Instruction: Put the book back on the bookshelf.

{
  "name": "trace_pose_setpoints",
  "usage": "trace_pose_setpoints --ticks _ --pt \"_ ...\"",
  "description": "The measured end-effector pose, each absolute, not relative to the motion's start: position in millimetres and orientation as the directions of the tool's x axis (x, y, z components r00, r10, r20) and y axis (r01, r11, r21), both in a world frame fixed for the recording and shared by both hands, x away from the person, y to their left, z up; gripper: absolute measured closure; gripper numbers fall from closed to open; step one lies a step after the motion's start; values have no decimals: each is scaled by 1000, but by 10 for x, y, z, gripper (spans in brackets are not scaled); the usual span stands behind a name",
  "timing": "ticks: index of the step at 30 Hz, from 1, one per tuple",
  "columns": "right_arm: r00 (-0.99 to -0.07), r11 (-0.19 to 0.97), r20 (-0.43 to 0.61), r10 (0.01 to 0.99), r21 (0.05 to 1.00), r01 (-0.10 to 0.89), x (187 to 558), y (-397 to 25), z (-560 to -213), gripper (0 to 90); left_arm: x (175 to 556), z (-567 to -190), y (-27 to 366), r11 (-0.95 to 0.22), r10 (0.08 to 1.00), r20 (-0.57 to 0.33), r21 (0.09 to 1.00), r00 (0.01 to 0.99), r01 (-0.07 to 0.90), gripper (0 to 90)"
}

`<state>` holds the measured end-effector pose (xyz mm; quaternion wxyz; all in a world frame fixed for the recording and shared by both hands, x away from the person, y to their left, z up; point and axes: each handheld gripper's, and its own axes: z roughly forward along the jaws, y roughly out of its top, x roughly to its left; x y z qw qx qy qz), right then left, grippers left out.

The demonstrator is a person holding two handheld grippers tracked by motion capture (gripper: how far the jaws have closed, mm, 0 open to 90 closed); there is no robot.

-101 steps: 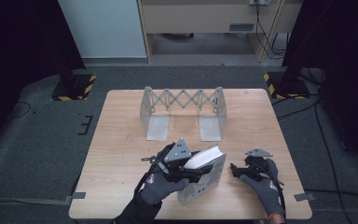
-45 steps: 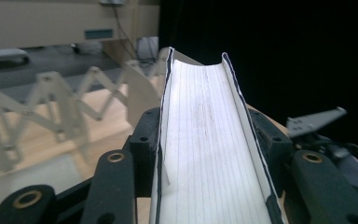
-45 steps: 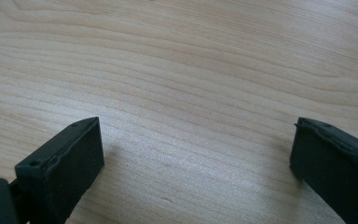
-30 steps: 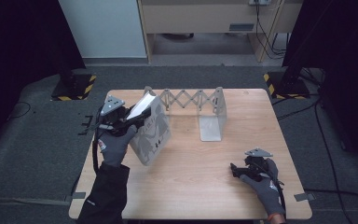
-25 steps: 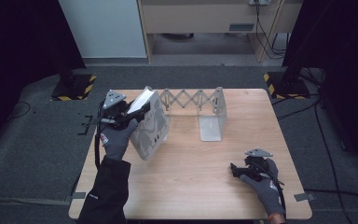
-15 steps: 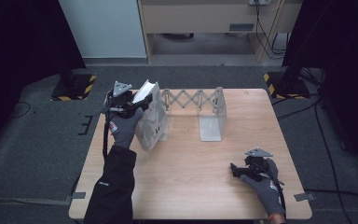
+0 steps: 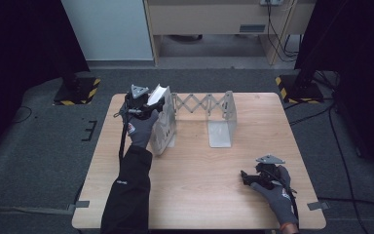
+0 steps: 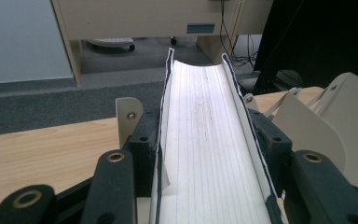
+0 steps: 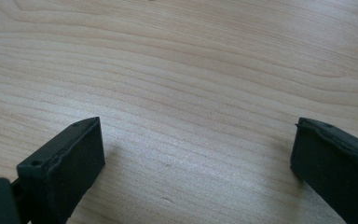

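Observation:
A book with a pale grey cover (image 7: pixel 162 127) stands nearly upright at the left end of the metal expanding book rack (image 7: pixel 204 103), its white page edges (image 7: pixel 158 91) facing up. My left gripper (image 7: pixel 144 104) is shut on the book near its top. In the left gripper view the lined page block (image 8: pixel 200 140) runs between the two black jaws, which press on both covers, and cream rack plates (image 8: pixel 307 135) stand to either side. My right gripper (image 7: pixel 251 177) rests open near the front right of the table, its jaws wide apart over bare wood (image 9: pixel 191 70).
The rack's right end plate (image 7: pixel 221 127) stands upright at the back middle of the wooden table (image 7: pixel 214 195). Behind the table lie dark carpet, a white panel (image 7: pixel 107 29) and a wooden cabinet (image 7: pixel 209 19) with cables.
My left gripper carried the book from the front middle of the table to the back left, then stood it up against the rack's left end. The right gripper stayed put.

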<state>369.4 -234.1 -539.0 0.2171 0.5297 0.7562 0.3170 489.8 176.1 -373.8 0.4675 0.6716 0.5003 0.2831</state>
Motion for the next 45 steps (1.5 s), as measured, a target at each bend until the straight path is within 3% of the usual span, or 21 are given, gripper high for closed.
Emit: trace_pose_setpoints --ticks 16,28,38,45 --pt "-348 240 9 937 708 664 3691 -2338 -5389 31 4890 -3912 1603 -70 941 -60 928 333 366 502" --pt "-347 240 9 938 708 665 3690 -2336 -5389 31 4596 -4025 1729 -66 910 -60 956 409 287 355" --pt "-347 239 9 938 708 665 3689 -2335 -5389 30 4271 -4286 1893 -63 892 -91 946 444 319 359" --pt "-347 240 7 938 708 665 3690 -2335 -5390 31 4255 -4413 1908 -28 895 -134 935 426 354 420"
